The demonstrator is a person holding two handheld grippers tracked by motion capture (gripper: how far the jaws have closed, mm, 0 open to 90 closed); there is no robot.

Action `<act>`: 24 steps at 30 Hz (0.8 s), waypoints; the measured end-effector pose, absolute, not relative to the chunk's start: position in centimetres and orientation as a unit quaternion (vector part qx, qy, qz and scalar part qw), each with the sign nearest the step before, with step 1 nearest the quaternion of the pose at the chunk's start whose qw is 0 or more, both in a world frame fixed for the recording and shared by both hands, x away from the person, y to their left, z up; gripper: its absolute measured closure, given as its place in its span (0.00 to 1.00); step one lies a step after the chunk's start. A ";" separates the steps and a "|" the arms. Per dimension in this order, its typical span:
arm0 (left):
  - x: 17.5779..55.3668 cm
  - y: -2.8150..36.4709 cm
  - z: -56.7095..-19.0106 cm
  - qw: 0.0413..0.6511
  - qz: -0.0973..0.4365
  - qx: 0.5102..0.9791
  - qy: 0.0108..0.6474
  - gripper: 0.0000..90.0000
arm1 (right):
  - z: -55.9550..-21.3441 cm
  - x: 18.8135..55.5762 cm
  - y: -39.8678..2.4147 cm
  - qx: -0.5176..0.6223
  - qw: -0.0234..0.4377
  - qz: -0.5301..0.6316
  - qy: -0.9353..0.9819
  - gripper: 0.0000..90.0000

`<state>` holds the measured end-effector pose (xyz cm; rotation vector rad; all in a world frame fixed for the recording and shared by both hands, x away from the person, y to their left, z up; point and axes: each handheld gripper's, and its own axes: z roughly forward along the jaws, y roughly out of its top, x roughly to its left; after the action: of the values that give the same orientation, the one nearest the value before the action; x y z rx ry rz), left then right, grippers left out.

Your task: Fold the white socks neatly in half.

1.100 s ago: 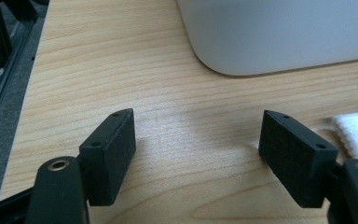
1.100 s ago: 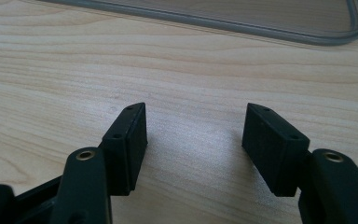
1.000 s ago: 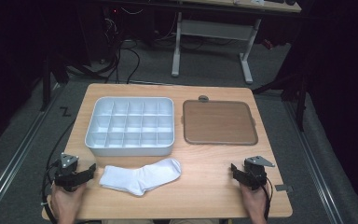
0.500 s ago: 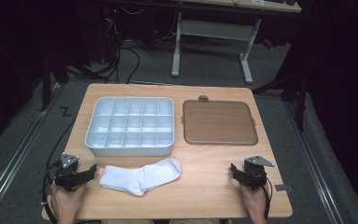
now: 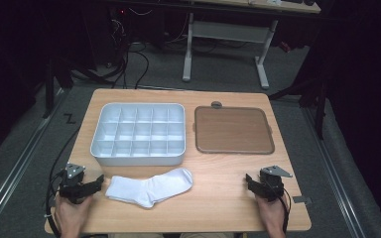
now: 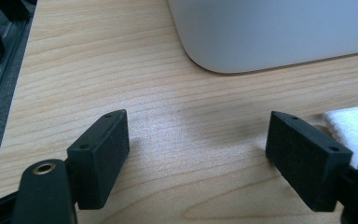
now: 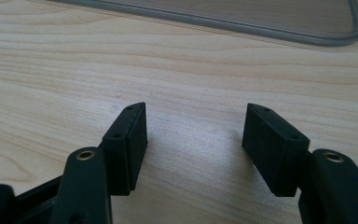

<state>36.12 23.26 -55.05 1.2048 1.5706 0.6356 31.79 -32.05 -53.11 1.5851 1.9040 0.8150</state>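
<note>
A white sock lies flat on the wooden table near its front edge, just below a white compartment tray. My left gripper rests on the table left of the sock's cuff, open with bare wood between its jaws; the sock's edge shows just past its right jaw, and the tray's corner lies ahead. At the front right my right gripper sits open over bare wood, below a brown lid.
The brown lid's grey rim runs across the top of the right gripper view. The table's left edge drops to a dark floor with cables. A small grey tab lies at the front right corner.
</note>
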 end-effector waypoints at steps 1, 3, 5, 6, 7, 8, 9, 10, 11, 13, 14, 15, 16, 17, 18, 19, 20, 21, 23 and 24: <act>36.1 23.3 -55.1 0.507 0.264 0.500 0.651 0.24 | -53.1 31.8 -32.1 0.586 0.264 0.301 0.704 0.45; 36.1 23.3 -55.0 0.508 0.262 0.498 0.652 0.24 | -53.1 31.8 -32.1 0.586 0.263 0.302 0.704 0.45; 36.1 23.4 -55.0 0.511 0.258 0.496 0.653 0.24 | -53.1 31.8 -32.1 0.586 0.264 0.302 0.704 0.46; 36.1 23.4 -55.0 0.511 0.258 0.496 0.653 0.24 | -53.1 31.8 -32.1 0.586 0.264 0.302 0.704 0.46; 36.1 23.5 -54.9 0.513 0.257 0.490 0.656 0.26 | -53.1 31.8 -32.1 0.586 0.264 0.301 0.704 0.46; 36.1 23.5 -54.9 0.513 0.257 0.490 0.656 0.28 | -53.1 31.8 -32.1 0.586 0.264 0.301 0.704 0.46; 36.1 23.7 -54.9 0.516 0.256 0.488 0.656 0.28 | -53.1 31.8 -32.1 0.587 0.264 0.301 0.704 0.46; 36.0 23.8 -54.8 0.522 0.251 0.480 0.659 0.32 | -53.1 31.8 -32.1 0.587 0.264 0.301 0.704 0.47; 36.0 23.9 -54.7 0.522 0.250 0.479 0.660 0.33 | -53.1 31.8 -32.1 0.587 0.266 0.301 0.703 0.47; 35.9 24.0 -54.7 0.524 0.246 0.478 0.660 0.35 | -53.1 31.7 -32.1 0.588 0.267 0.298 0.703 0.49; 35.9 24.0 -54.7 0.524 0.246 0.478 0.660 0.36 | -53.1 31.7 -32.1 0.588 0.267 0.298 0.703 0.49; 35.8 24.0 -54.6 0.526 0.244 0.477 0.660 0.36 | -53.1 31.7 -32.1 0.589 0.267 0.299 0.701 0.52; 35.8 24.0 -54.6 0.528 0.242 0.477 0.660 0.36 | -53.0 31.7 -32.1 0.589 0.267 0.299 0.702 0.53; 35.7 23.9 -54.5 0.533 0.234 0.474 0.661 0.36 | -53.0 31.6 -32.1 0.588 0.267 0.299 0.702 0.54; 35.7 23.9 -54.5 0.533 0.234 0.474 0.661 0.36 | -53.0 31.6 -32.1 0.588 0.267 0.299 0.702 0.54; 35.5 24.0 -54.2 0.546 0.210 0.462 0.667 0.36 | -53.0 31.5 -32.1 0.590 0.259 0.307 0.700 0.56; 35.5 24.0 -54.2 0.546 0.210 0.462 0.667 0.36 | -53.0 31.5 -32.1 0.590 0.259 0.307 0.700 0.56; 35.3 24.0 -54.0 0.553 0.196 0.455 0.670 0.36 | -53.0 31.4 -32.0 0.590 0.256 0.310 0.700 0.57; 35.1 23.8 -53.7 0.560 0.184 0.451 0.671 0.37 | -53.0 31.3 -31.8 0.586 0.251 0.316 0.702 0.59; 34.9 23.6 -53.6 0.560 0.179 0.456 0.669 0.37 | -52.9 31.2 -31.5 0.584 0.246 0.319 0.705 0.60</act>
<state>34.90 23.56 -53.64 1.0745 1.5761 0.4225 31.23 -31.54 -52.88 1.5928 1.9222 0.8713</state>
